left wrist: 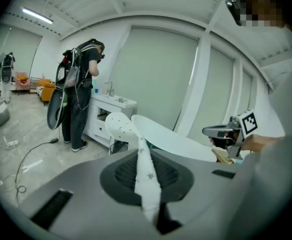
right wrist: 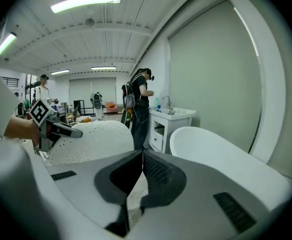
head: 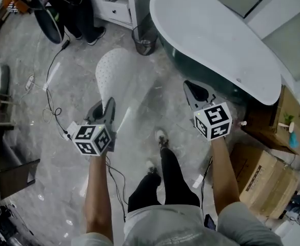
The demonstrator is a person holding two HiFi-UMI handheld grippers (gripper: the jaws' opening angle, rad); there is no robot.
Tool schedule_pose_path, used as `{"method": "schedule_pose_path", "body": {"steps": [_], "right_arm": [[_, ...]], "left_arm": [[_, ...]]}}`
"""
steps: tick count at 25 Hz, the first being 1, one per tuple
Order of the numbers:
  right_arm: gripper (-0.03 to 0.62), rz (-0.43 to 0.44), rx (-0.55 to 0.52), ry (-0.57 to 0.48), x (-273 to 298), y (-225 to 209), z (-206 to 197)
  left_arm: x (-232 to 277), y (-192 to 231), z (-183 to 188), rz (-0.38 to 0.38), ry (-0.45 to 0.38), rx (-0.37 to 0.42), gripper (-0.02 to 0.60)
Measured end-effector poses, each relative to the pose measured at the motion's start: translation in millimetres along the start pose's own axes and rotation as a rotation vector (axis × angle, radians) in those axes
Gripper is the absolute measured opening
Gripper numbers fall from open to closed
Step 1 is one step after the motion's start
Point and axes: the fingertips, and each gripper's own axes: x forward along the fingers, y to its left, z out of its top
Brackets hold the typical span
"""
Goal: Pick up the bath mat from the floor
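Observation:
The white dotted bath mat point(head: 114, 69) hangs lifted off the grey marble floor, edge-on and curling away from me. My left gripper point(head: 107, 105) is shut on its near edge. In the left gripper view the mat point(left wrist: 146, 176) runs as a thin white strip between the closed jaws, and its rounded far end stands up beyond them. My right gripper point(head: 192, 87) is shut with nothing in it, held apart to the right beside the bathtub point(head: 216, 40). From the right gripper view the mat point(right wrist: 93, 136) shows broadside, with the left gripper point(right wrist: 68, 130) at its left edge.
The oval white tub runs from the top middle to the right. A small dark bin point(head: 143, 41) stands at its head, by a white vanity point(head: 116, 4). A person in black point(head: 80, 12) stands there. Cardboard boxes point(head: 265, 176) sit at right. A cable point(head: 50, 86) lies at left.

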Motion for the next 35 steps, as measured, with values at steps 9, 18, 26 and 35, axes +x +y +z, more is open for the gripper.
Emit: {"method": "schedule_pose_path", "body": {"steps": [9,18,26,35], "right_arm": [[0.015,-0.038,0.002,-0.021,-80,43,86],[0.015,-0.055,-0.110,-0.126,-153,87,163],[0.015,-0.028,-0.173,-0.192,-214,126,203],[0.015,-0.013,-0.223,-0.266,-276,150,224]], "left_arm": [[-116,-36,69,0.033,-0.070,0.015,0.032],[-199,-68,120,0.005,-0.217,0.032,0.032],[-265,-112,153,0.020,-0.301,0.159,0.032],[-318,-148,182,-0.004,-0.407,0.251,0.032]]}}
